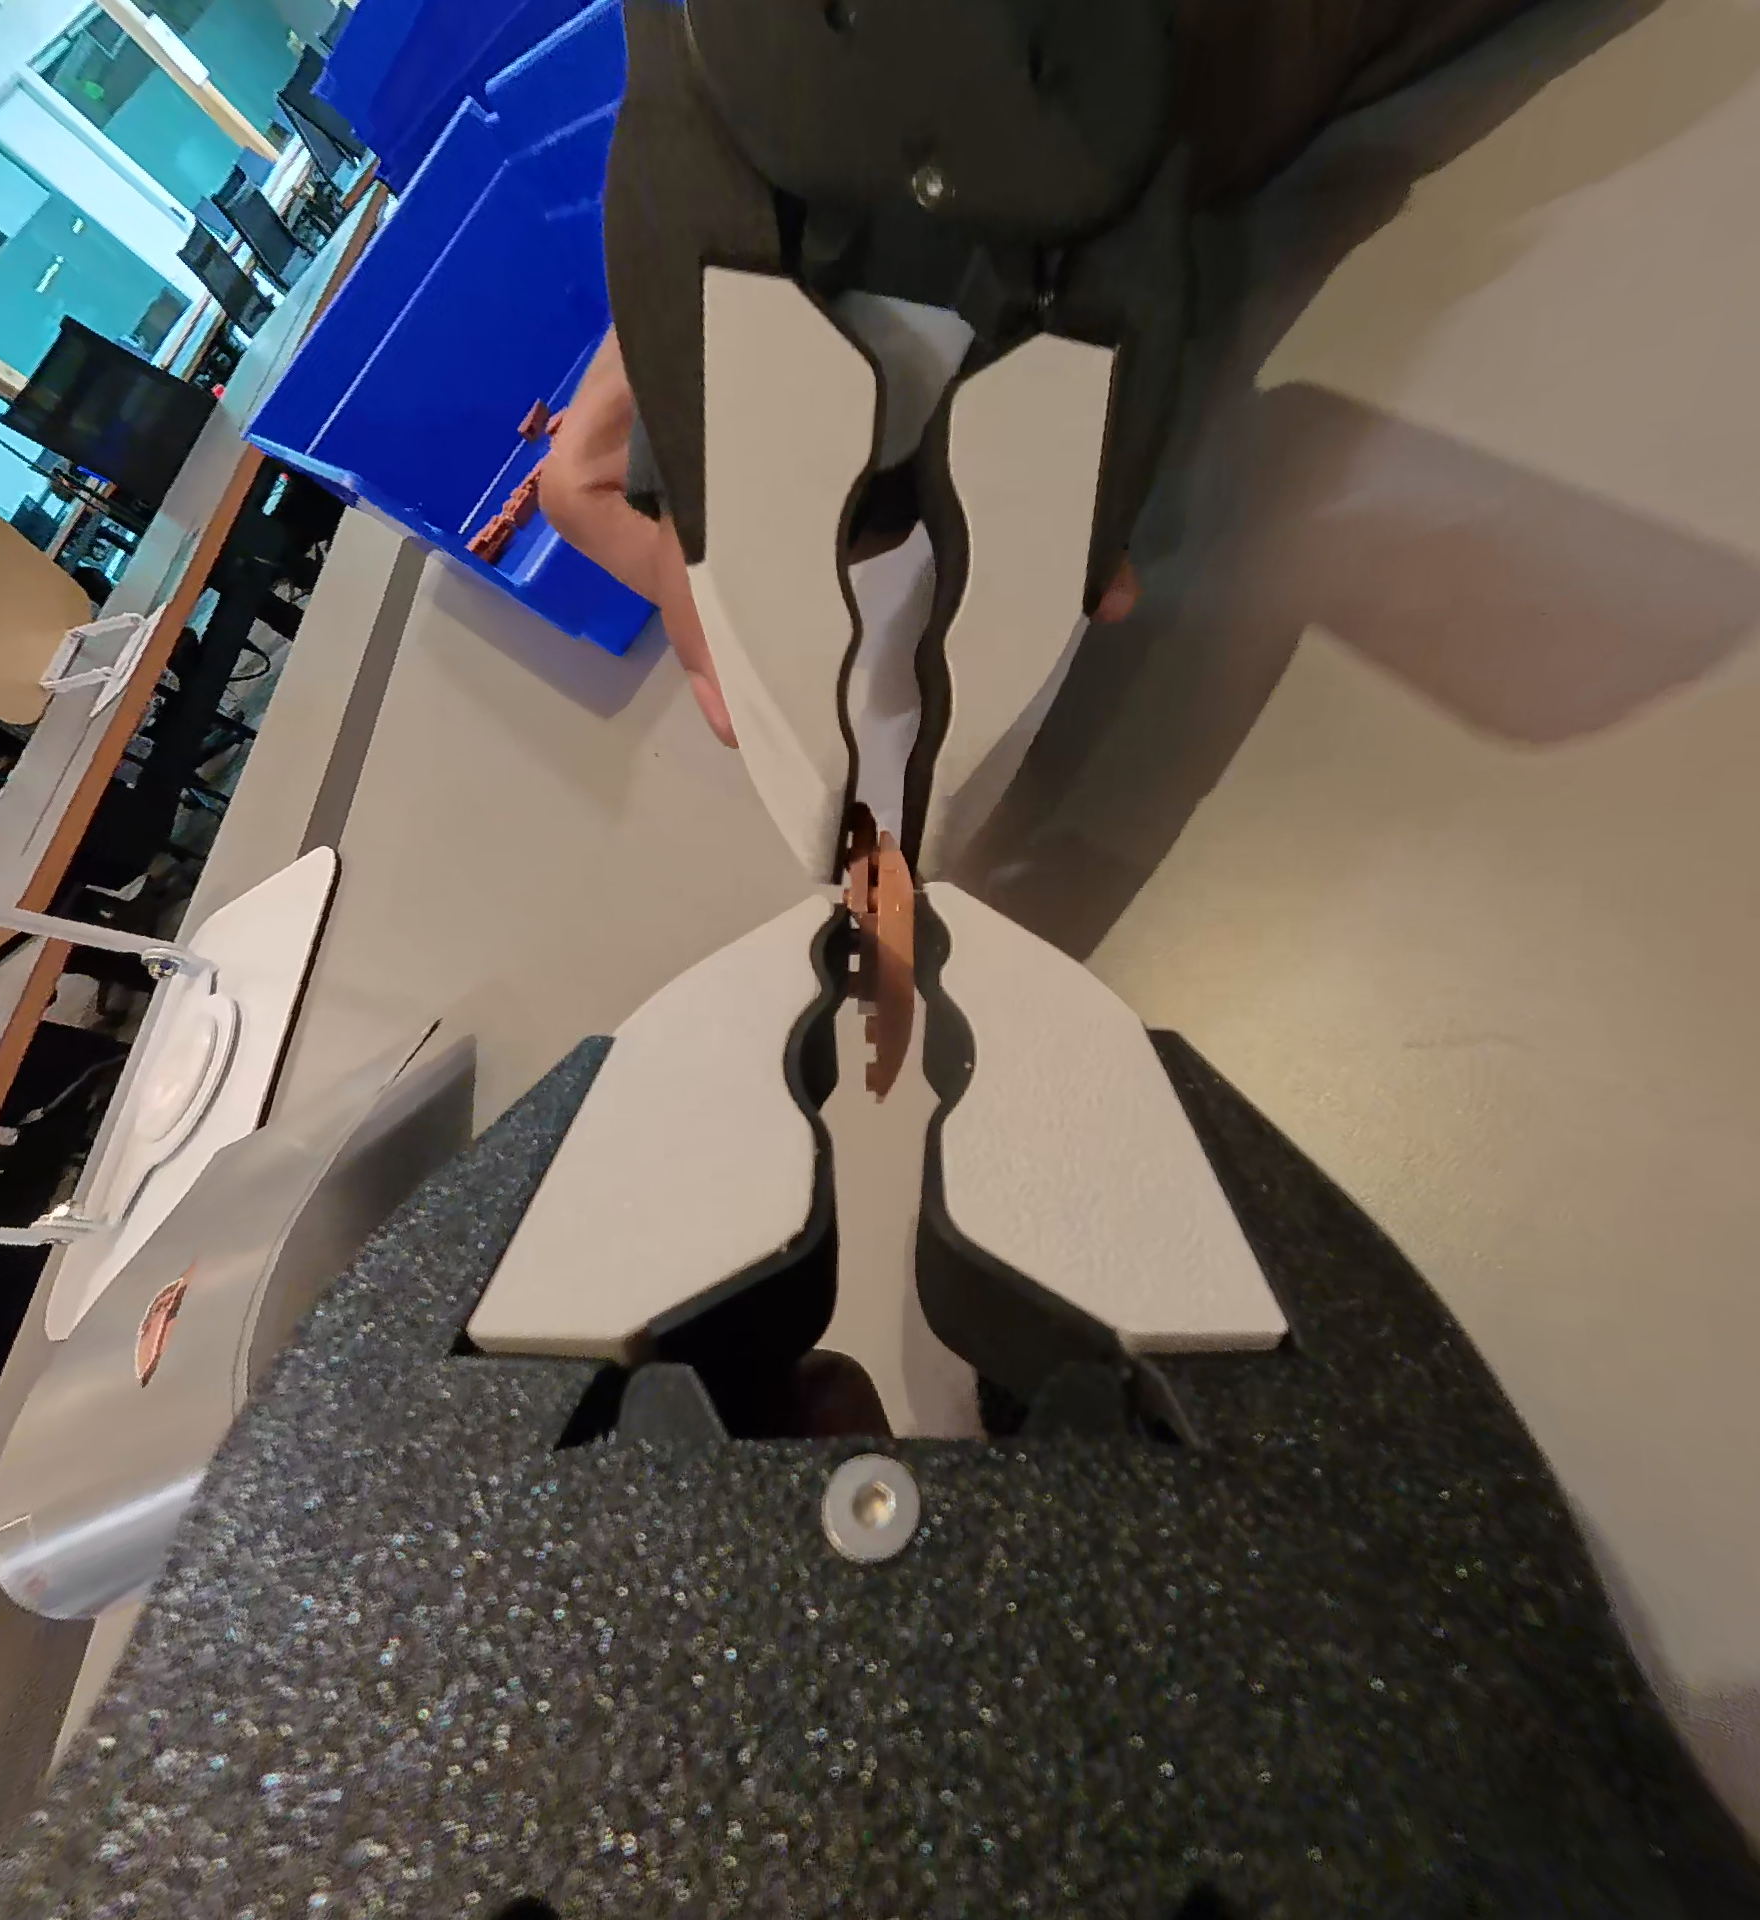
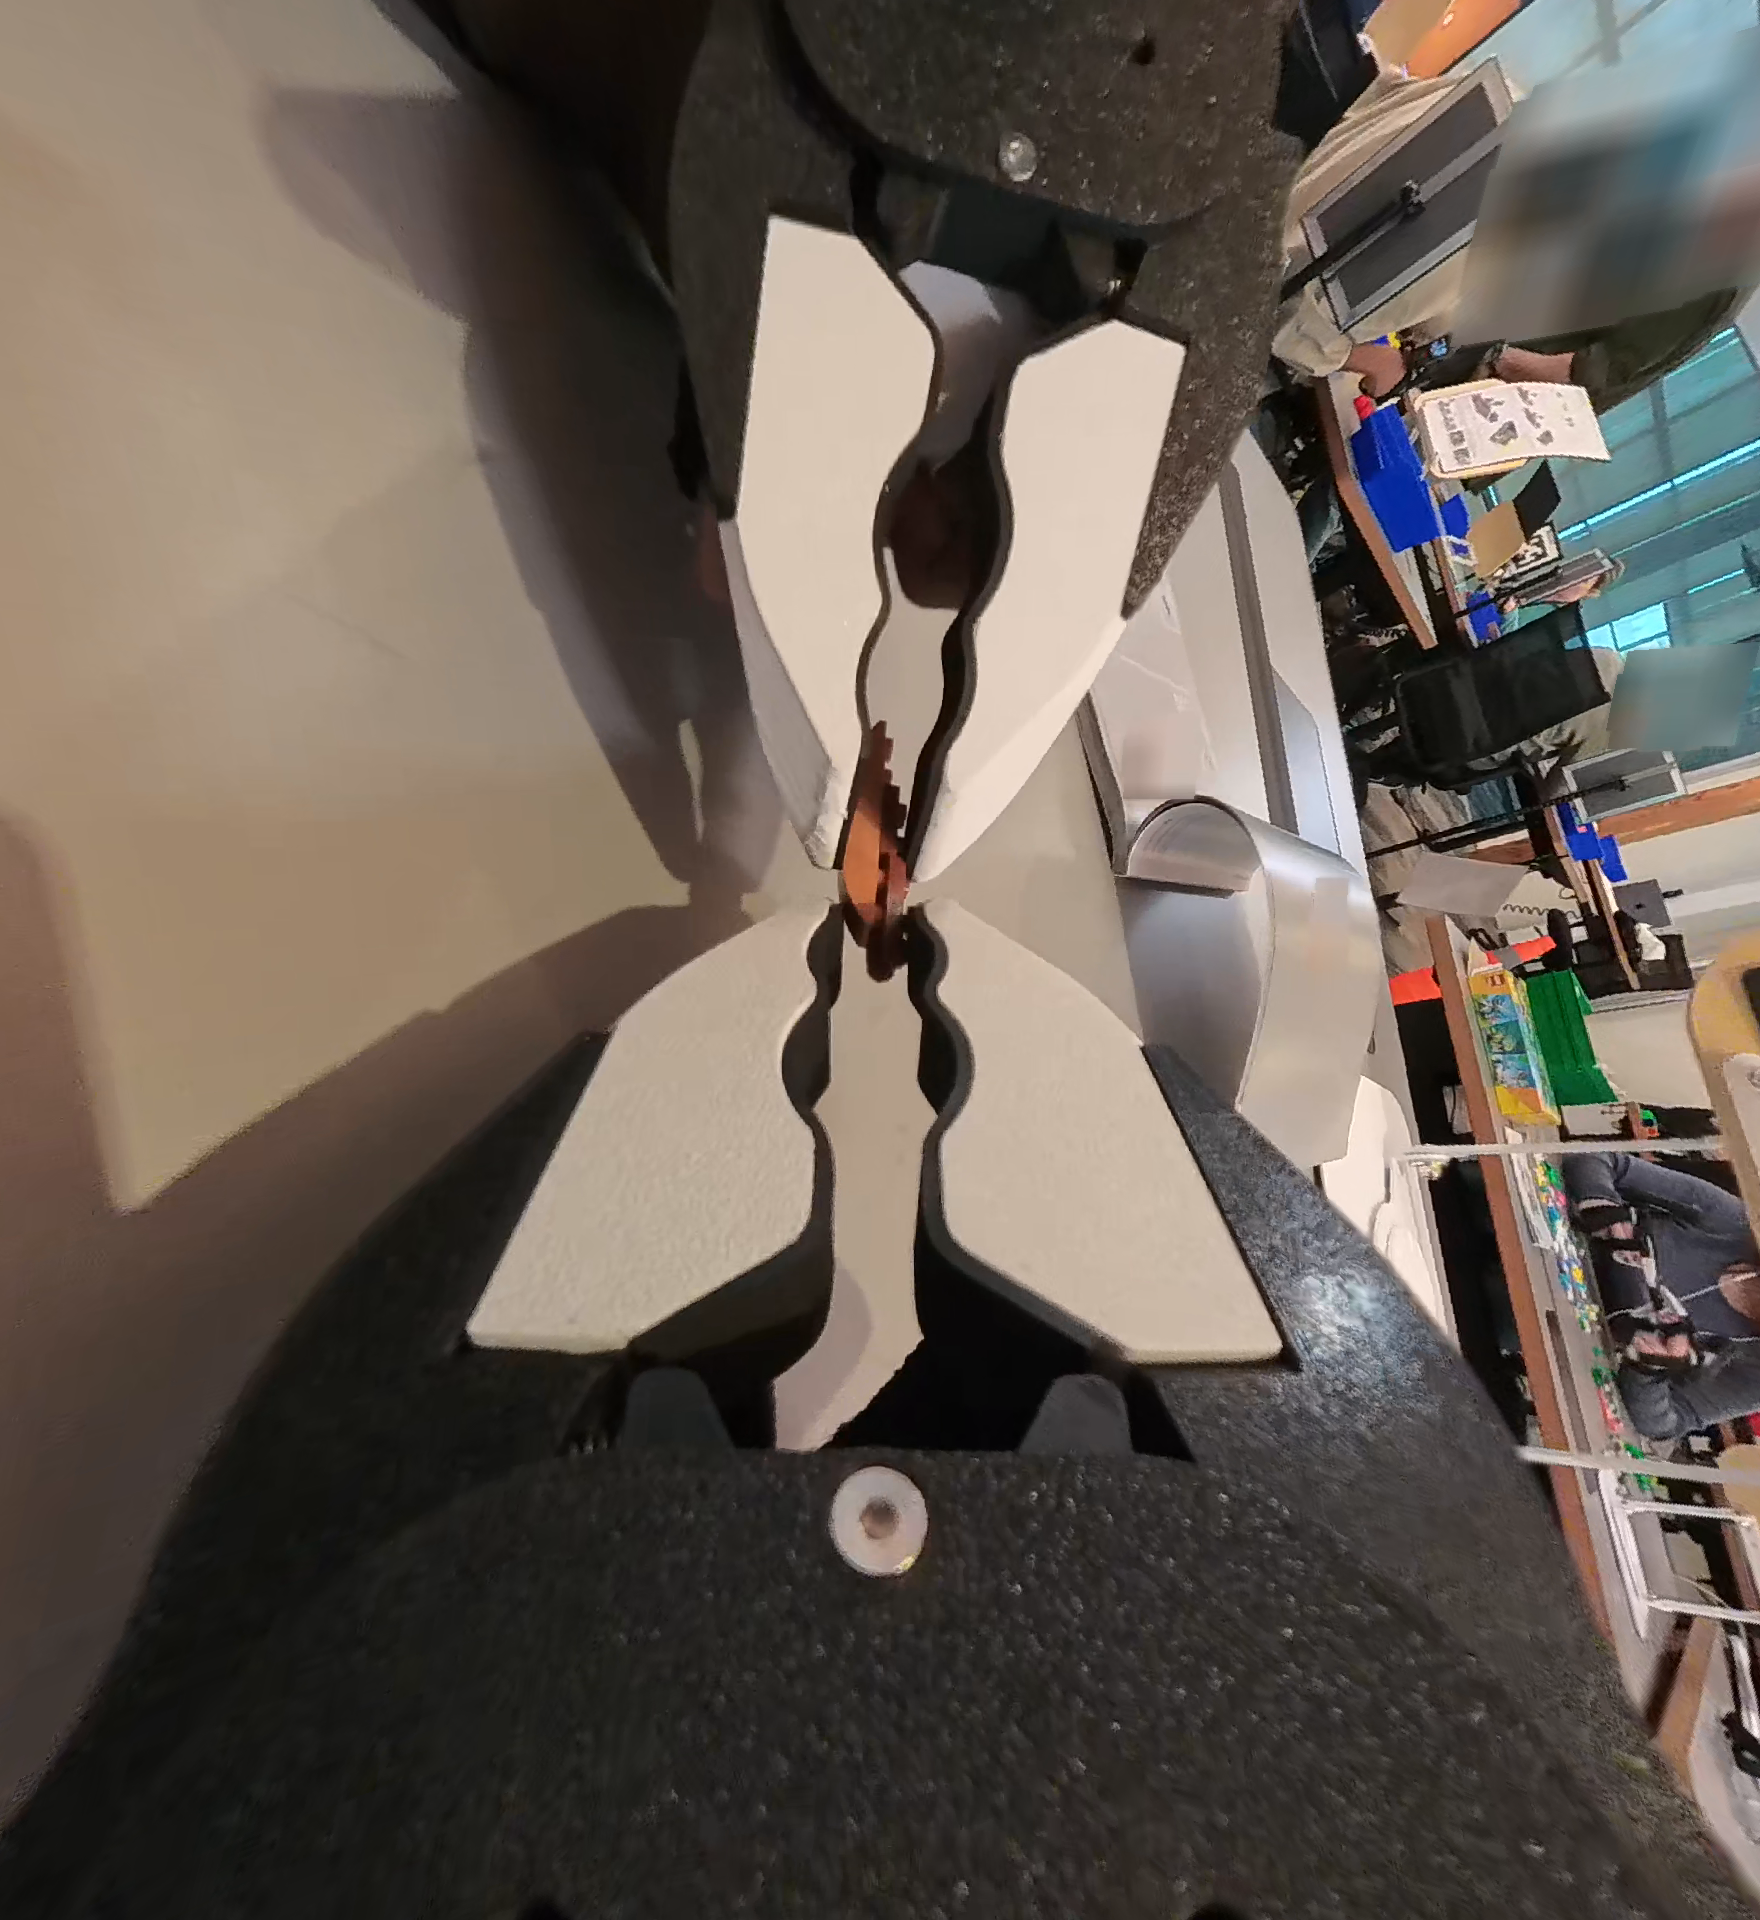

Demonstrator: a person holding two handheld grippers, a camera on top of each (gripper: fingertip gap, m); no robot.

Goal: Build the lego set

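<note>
Together, two tongs (image 1: 881,904) (image 2: 881,909) on brown lego pieces (image 1: 881,956).

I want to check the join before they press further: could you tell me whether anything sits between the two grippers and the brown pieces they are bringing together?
Nothing visible does. The left gripper and right gripper meet tip to tip above the table, both shut on the brown lego pieces, which bridge the gap. The blue bin sits off to one side.
</note>
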